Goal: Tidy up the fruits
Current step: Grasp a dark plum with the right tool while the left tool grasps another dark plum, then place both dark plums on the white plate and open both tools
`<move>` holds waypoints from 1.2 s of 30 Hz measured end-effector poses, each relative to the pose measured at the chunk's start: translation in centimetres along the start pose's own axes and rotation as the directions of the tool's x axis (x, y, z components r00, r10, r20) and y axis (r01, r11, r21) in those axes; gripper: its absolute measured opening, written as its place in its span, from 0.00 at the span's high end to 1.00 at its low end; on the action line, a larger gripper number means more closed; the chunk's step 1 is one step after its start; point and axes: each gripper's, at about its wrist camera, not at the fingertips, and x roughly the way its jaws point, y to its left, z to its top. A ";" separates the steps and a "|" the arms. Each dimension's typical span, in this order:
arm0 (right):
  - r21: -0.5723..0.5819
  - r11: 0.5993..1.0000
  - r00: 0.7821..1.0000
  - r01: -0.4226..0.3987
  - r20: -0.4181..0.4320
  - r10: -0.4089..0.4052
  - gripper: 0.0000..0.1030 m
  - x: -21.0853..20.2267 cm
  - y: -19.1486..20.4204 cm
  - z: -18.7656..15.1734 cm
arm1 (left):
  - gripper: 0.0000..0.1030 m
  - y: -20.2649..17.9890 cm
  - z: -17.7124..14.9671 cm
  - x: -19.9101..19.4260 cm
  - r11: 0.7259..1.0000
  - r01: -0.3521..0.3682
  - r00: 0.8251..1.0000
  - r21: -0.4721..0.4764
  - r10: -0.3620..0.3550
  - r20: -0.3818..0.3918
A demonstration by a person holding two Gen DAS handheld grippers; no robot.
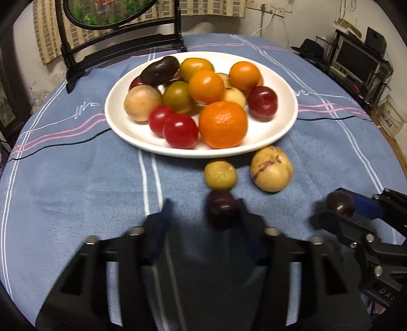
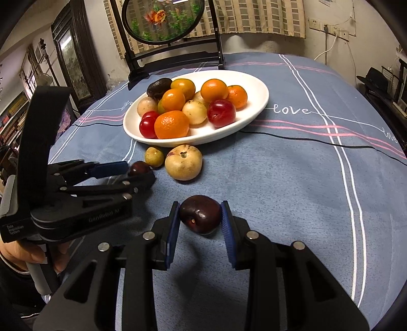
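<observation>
A white plate (image 1: 279, 132) (image 2: 257, 101) at the back holds several oranges, red plums and pale fruits. In front of it, a small yellow-green fruit (image 1: 220, 174) (image 2: 154, 157) and a larger tan fruit (image 1: 271, 169) (image 2: 183, 165) lie on the blue cloth. My left gripper (image 1: 203, 206) (image 2: 138, 171) is low over the cloth, just short of the yellow-green fruit. A dark plum (image 1: 221, 212) (image 2: 138, 166) sits at its fingertips. The left wrist view is blurred, but the right wrist view shows both tips against the plum. My right gripper (image 2: 199, 206) (image 1: 340, 207) is shut on a second dark plum (image 2: 200, 215) (image 1: 340, 203).
A round picture on a black stand (image 1: 122, 38) (image 2: 162, 20) rises behind the plate. A hand (image 2: 25, 254) holds the left gripper's handle. The cloth-covered table curves away at both sides. Shelves and a black hat (image 2: 376, 76) stand beyond its right edge.
</observation>
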 end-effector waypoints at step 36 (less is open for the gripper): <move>-0.065 0.998 0.994 -0.011 0.105 0.018 0.68 3.0 1.0 11.9 | 0.74 4.2 9.1 -1.2 0.996 0.031 0.991 -0.082 -0.019 0.134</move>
